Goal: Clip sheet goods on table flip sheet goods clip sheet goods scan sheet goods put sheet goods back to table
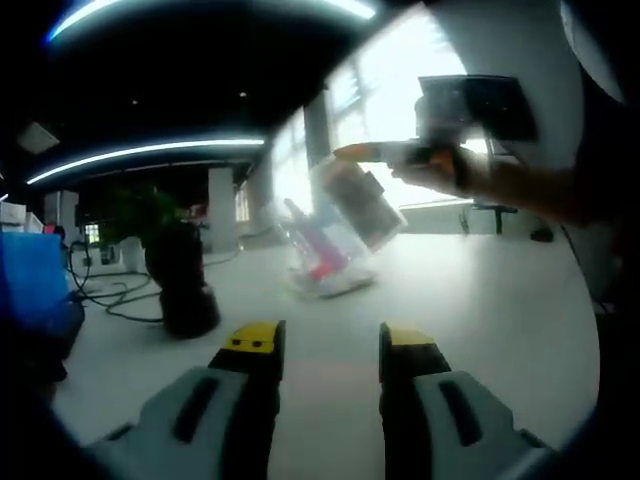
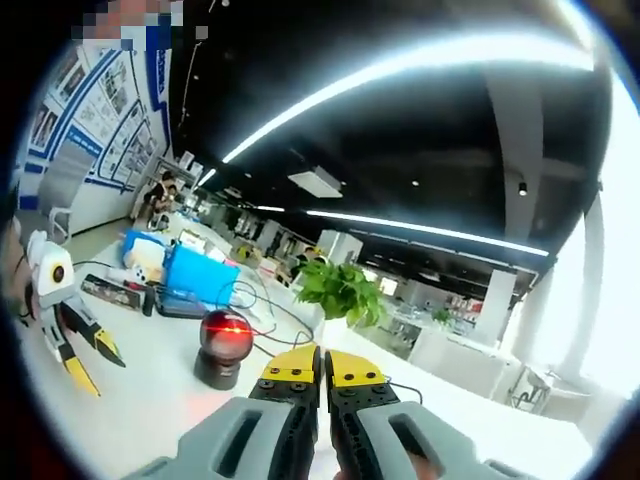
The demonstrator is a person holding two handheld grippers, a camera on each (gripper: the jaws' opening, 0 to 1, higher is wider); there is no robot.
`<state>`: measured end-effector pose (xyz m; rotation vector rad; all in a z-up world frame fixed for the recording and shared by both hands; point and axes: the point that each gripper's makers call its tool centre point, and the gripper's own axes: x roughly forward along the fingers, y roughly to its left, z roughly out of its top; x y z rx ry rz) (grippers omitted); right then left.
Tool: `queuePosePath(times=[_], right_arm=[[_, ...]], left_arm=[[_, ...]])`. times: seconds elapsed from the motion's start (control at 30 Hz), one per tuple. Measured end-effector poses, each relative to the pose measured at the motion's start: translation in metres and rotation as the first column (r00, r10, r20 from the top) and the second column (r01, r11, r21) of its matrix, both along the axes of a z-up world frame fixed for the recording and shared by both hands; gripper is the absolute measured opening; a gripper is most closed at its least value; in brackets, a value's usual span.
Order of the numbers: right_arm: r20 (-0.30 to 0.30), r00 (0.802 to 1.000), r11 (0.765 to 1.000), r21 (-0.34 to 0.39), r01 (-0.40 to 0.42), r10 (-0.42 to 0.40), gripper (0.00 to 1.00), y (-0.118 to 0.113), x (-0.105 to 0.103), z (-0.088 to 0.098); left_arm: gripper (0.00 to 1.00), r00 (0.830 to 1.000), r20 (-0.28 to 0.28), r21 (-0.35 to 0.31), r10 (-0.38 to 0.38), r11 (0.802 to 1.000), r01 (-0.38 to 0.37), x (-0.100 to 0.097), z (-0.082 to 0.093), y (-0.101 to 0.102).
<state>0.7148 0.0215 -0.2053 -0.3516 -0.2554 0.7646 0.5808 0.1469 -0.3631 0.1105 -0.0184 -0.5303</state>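
Sheet goods (image 1: 335, 228) hang at one o'clock, clamped in the right gripper (image 1: 440, 150); left gripper (image 1: 330, 350) jaws apart; scanner (image 2: 225, 348) next.

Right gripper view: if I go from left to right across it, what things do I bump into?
Other gripper → blue box → barcode scanner with the red light → green potted plant → white pillar.

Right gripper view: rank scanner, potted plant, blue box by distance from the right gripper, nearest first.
From the right gripper:
1. scanner, red-lit, on the table just left of the jaw tips.
2. potted plant, behind the tips, slightly right.
3. blue box, further back on the left.
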Motion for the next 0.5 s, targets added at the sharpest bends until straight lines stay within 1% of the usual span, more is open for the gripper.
queuePosePath(times=[0.13, 0.23, 0.3, 0.37, 0.5], right_arm=[[-0.049, 0.999, 1.000, 0.022, 0.012, -0.011, 0.00, -0.003, 0.015, -0.011], [-0.046, 0.998, 0.999, 0.006, 0.037, -0.037, 0.00, -0.006, 0.026, -0.020], [-0.044, 0.998, 0.998, 0.008, 0.055, -0.055, 0.00, -0.012, 0.034, -0.023], [-0.065, 0.995, 0.997, 0.030, 0.072, -0.070, 0.00, -0.018, 0.043, -0.025], [-0.089, 0.990, 0.993, 0.038, 0.112, -0.108, 0.00, -0.030, 0.059, -0.031]], left_arm=[[0.30, 1.000, 0.000, 0.000, 0.000, 1.000, 0.000, 0.000, 0.000, 0.000], [0.30, 1.000, 0.001, 0.000, 0.000, 1.000, 0.000, 0.000, 0.000, 0.001], [0.30, 1.000, 0.000, -0.002, 0.000, 1.000, 0.000, -0.001, 0.000, 0.001], [0.30, 1.000, -0.002, -0.001, -0.001, 1.000, 0.001, -0.001, 0.000, 0.001], [0.30, 1.000, -0.001, 0.002, -0.003, 1.000, 0.003, -0.001, 0.000, 0.000]])
